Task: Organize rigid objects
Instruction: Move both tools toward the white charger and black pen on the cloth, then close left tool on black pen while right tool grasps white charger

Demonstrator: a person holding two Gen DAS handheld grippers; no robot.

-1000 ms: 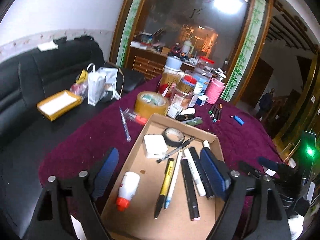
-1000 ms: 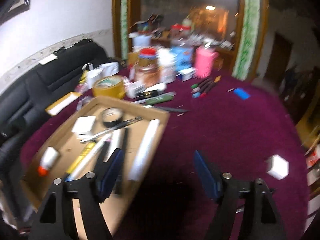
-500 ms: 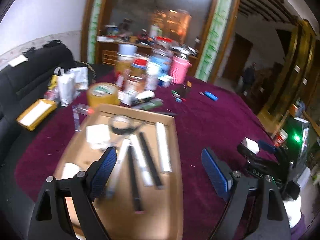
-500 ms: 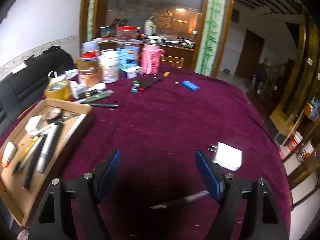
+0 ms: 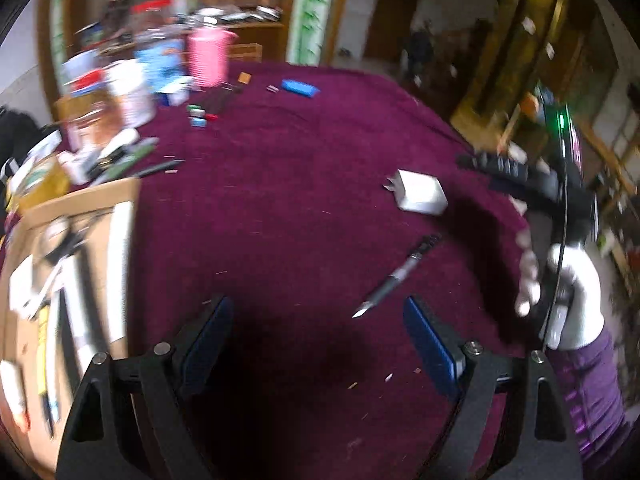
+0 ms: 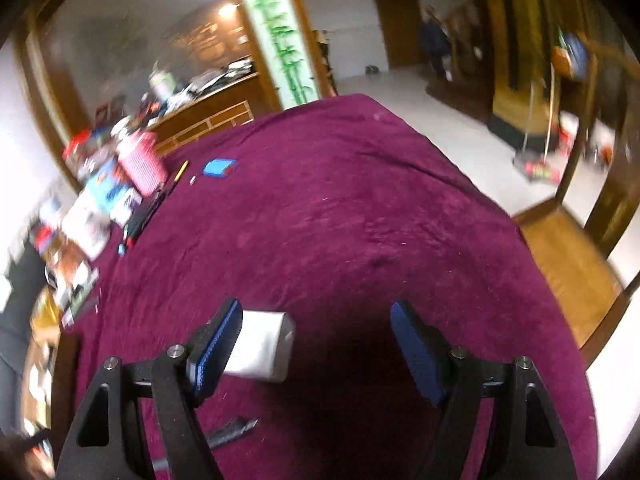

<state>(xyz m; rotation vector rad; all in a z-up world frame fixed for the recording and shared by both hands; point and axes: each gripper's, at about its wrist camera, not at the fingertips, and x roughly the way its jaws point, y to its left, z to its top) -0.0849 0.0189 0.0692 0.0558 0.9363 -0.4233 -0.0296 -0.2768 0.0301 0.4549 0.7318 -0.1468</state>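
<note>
A white plug adapter [image 5: 420,196] lies on the maroon tablecloth [image 5: 288,200], with a black pen [image 5: 394,278] nearer to me. My left gripper [image 5: 318,344] is open and empty, just short of the pen. My right gripper [image 6: 316,344] is open; the adapter [image 6: 264,346] sits between its jaws, close against the left pad, with a pen end [image 6: 232,432] below. The right gripper also shows in the left wrist view, with its tips [image 5: 480,162] just right of the adapter. The cardboard tray [image 5: 72,280] of pens stands at the left.
Jars, a pink cup [image 5: 208,56], markers [image 5: 200,114] and a blue lighter [image 5: 300,88] crowd the table's far left. The table edge drops to a tiled floor [image 6: 460,112] on the right. A gloved hand [image 5: 568,300] holds the right gripper.
Both views have swung right, away from the tray. My left gripper now faces the pen and adapter. My right gripper has closed in until the adapter lies between its jaws.
</note>
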